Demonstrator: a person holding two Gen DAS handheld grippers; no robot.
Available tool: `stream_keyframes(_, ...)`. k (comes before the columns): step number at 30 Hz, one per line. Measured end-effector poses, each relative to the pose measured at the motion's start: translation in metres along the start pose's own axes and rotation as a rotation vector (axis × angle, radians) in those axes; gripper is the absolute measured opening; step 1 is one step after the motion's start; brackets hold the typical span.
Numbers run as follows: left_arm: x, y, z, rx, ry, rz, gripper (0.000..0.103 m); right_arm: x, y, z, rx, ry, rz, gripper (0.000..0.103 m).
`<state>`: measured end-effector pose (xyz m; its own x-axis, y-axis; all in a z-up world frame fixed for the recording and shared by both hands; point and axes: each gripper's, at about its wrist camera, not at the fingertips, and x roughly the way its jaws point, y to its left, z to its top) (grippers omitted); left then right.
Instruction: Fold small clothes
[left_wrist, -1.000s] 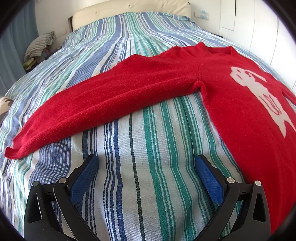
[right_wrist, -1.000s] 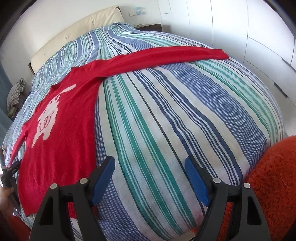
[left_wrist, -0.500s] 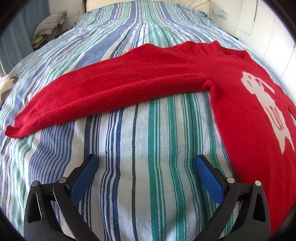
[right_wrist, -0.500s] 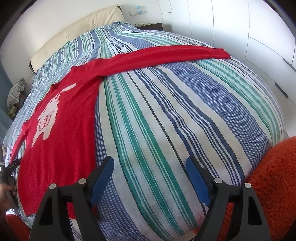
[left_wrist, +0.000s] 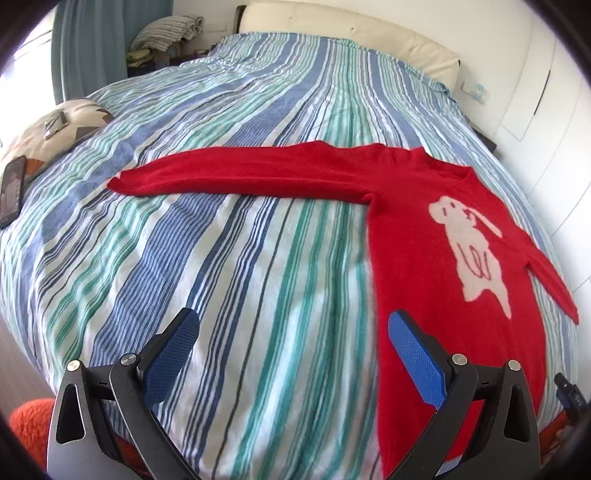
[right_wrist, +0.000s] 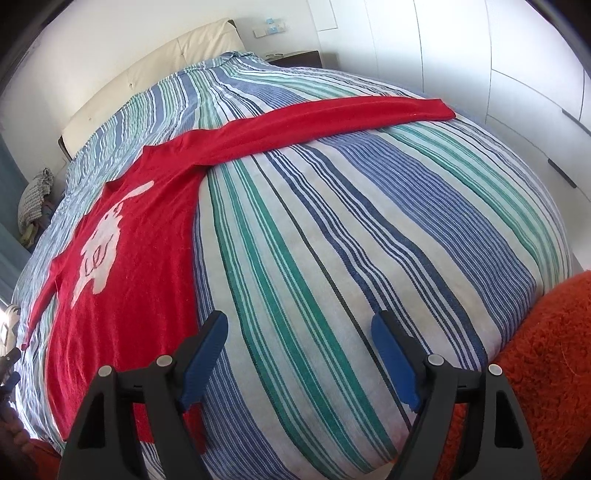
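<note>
The bed (left_wrist: 229, 258) gives me a broad flat surface. The sweater (left_wrist: 424, 258) lies spread face up, at two o'clock from my left tool (left_wrist: 291, 332), sleeves out so each folds inward easily. My right tool (right_wrist: 299, 334) hangs over bare stripes. Both tools gape wide, empty, ready to pinch fabric.

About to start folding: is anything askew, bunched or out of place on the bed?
Nothing stands out. The red sweater lies flat, front up, on the striped bedspread, sleeves spread. Both grippers, left and right, are open and empty.
</note>
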<state>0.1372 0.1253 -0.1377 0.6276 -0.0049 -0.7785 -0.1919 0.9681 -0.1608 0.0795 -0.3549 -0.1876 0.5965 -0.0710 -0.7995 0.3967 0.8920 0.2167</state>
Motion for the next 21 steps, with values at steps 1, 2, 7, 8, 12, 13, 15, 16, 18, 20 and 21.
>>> stream_keyframes(1, -0.009, -0.004, -0.005, -0.001, -0.009, 0.000, 0.102, -0.001, 0.001, 0.000, -0.006, -0.003, 0.002, 0.079)
stream_keyframes(2, -0.016, -0.007, -0.010, -0.002, -0.018, -0.001, 0.102, -0.002, 0.003, 0.000, -0.015, -0.006, 0.003, 0.079)
stream_keyframes(7, -0.033, -0.022, -0.034, -0.008, -0.036, -0.022, 0.102, -0.009, 0.005, -0.001, -0.034, -0.029, 0.008, 0.079)
stream_keyframes(8, -0.033, -0.028, -0.038, 0.012, -0.041, -0.014, 0.102, -0.010, 0.004, -0.001, -0.029, -0.031, 0.009, 0.079)
stream_keyframes(12, -0.032, -0.039, -0.043, 0.089, -0.044, 0.030, 0.102, -0.009, 0.000, -0.002, -0.012, -0.023, 0.012, 0.079)
stream_keyframes(13, -0.033, -0.037, -0.043, 0.081, -0.052, 0.031, 0.102, -0.009, -0.001, -0.001, -0.010, -0.023, 0.014, 0.079)
stream_keyframes(15, -0.035, -0.031, -0.042, 0.063, -0.071, 0.037, 0.102, -0.011, -0.003, 0.001, 0.004, -0.017, 0.032, 0.079)
stream_keyframes(16, -0.036, -0.028, -0.043, 0.061, -0.082, 0.043, 0.102, -0.013, -0.005, 0.004, 0.019, -0.014, 0.051, 0.079)
stream_keyframes(18, -0.039, -0.022, -0.045, 0.063, -0.103, 0.068, 0.102, -0.020, -0.014, 0.016, 0.069, -0.030, 0.108, 0.079)
stream_keyframes(20, -0.040, -0.015, -0.048, 0.063, -0.117, 0.092, 0.102, -0.027, -0.032, 0.040, 0.117, -0.073, 0.148, 0.079)
stream_keyframes(21, -0.039, -0.011, -0.049, 0.058, -0.116, 0.099, 0.102, -0.028, -0.043, 0.054, 0.137, -0.092, 0.167, 0.079)
